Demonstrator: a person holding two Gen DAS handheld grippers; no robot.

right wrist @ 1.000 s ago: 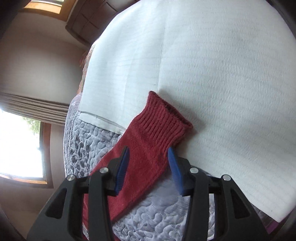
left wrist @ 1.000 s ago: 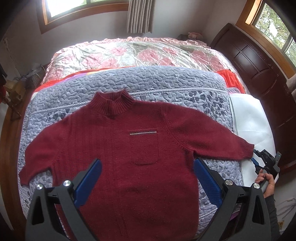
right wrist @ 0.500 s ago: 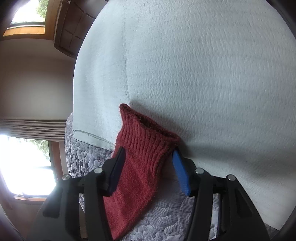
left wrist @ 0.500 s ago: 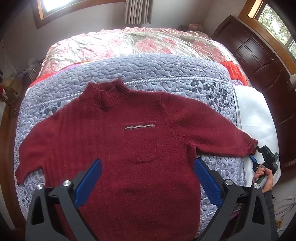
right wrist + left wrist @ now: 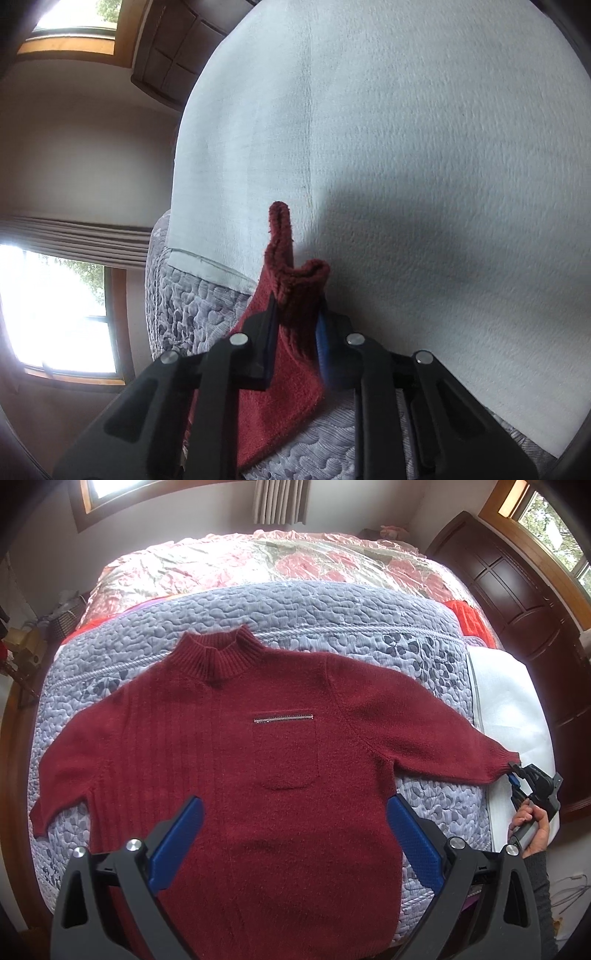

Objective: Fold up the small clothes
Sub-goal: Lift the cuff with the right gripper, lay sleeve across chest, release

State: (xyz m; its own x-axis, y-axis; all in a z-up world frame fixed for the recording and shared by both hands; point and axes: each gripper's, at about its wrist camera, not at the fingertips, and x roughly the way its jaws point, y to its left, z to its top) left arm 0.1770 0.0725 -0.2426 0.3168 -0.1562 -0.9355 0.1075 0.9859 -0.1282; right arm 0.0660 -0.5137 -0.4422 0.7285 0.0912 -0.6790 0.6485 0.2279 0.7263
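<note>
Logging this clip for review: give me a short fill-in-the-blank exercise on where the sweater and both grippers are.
The dark red knit sweater lies spread flat on the grey quilted ____.
The right gripper is shut on the sweater's ____.
The left gripper, above the sweater's body, is ____.

Missing words: bedspread; cuff; open

Fuzzy knit sweater (image 5: 236, 775) on matt quilted cloth bedspread (image 5: 332, 616).

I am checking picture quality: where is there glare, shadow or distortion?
Left wrist view: fisheye bends the bed edges, the sweater is evenly lit. Right wrist view: the window is blown out, and a dark shadow falls on the white sheet beside the cuff.
</note>
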